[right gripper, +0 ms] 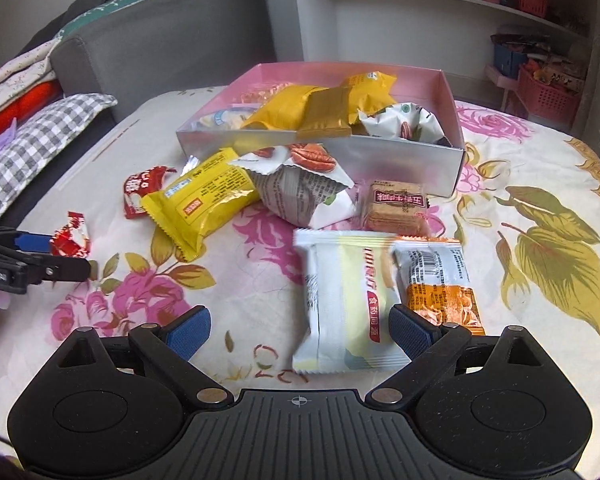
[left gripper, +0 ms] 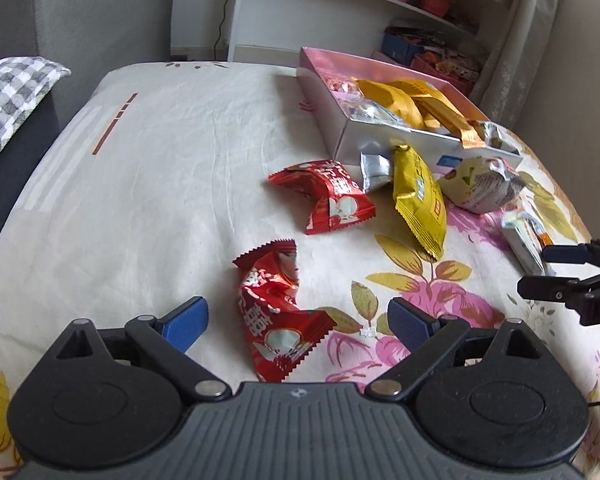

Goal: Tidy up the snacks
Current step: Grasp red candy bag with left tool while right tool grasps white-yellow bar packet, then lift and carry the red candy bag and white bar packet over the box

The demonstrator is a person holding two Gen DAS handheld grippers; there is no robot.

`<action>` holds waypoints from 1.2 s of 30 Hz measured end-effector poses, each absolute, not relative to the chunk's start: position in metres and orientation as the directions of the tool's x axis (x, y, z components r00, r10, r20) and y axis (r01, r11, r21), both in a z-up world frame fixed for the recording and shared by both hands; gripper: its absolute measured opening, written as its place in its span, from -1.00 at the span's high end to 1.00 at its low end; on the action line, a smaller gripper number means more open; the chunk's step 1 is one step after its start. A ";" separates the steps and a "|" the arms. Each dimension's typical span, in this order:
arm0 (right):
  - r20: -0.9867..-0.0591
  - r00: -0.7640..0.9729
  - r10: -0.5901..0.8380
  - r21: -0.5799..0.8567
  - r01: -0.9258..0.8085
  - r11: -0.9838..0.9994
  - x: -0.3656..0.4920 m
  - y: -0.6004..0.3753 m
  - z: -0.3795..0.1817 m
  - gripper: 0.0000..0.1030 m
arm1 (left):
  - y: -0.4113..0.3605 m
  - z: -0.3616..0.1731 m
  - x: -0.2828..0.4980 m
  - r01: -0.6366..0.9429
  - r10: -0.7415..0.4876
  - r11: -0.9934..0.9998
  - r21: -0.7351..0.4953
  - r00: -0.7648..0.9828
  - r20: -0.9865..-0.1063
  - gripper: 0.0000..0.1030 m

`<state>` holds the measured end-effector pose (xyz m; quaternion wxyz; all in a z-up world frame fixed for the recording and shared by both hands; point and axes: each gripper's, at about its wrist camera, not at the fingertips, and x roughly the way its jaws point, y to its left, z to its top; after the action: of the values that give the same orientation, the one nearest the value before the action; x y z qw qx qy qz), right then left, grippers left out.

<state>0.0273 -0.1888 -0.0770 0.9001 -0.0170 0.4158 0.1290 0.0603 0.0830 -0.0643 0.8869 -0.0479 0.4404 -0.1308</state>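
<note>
My left gripper is open, its blue pads on either side of a red snack packet lying on the floral cloth. A second red packet, a yellow packet and a white nut packet lie in front of the pink box, which holds several yellow and white packets. My right gripper is open over a white-and-yellow packet, with an orange-and-white packet beside its right pad. The left gripper also shows in the right wrist view, astride the red packet.
A brown cracker packet lies by the box. A grey sofa with a checked cushion stands to the left. White shelves with pink baskets stand behind. The table edge curves at the right.
</note>
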 end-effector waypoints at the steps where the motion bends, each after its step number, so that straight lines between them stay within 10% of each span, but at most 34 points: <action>1: -0.752 0.625 0.211 0.070 -0.242 0.968 0.029 -0.189 -0.077 -0.89 | 0.084 -0.064 0.061 0.185 -0.273 0.962 -0.202 0.577 -0.770 -0.77; 18: -0.761 0.633 0.141 0.006 -0.210 0.978 0.055 -0.192 -0.085 -0.76 | 0.071 -0.061 0.056 0.242 -0.195 0.969 -0.057 0.599 -0.777 0.36; 24: -0.755 0.636 0.158 0.005 -0.235 0.972 0.053 -0.185 -0.079 -0.18 | 0.070 -0.060 0.056 0.253 -0.215 0.964 -0.076 0.587 -0.780 0.42; 36: -0.768 0.614 0.179 0.013 -0.265 0.964 0.048 -0.175 -0.075 -0.13 | 0.067 -0.058 0.056 0.271 -0.234 0.959 -0.088 0.574 -0.784 0.43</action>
<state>0.0481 -0.1753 -0.0750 0.8970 -0.0508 0.4213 0.1236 0.0557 0.0667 -0.0582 0.8870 0.0207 0.4387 -0.1424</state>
